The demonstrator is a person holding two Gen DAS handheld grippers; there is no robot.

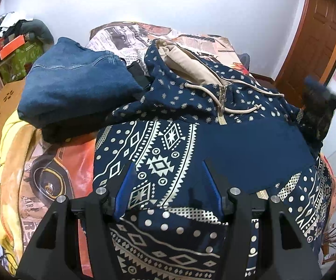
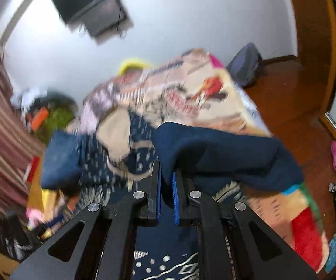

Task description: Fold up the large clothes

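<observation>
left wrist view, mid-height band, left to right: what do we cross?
Green box → folded jeans → patterned navy hoodie → right gripper, blurred, at the hoodie's right edge → wooden door behind it.

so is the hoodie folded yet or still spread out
Mostly spread out: the hoodie lies front-up on the bed, hood and zipper showing. One plain blue part is lifted, pinched in the right gripper.

right tool (image 2: 166, 175) pinches the navy hoodie sleeve (image 2: 214, 154) above the bed (image 2: 214, 98).
</observation>
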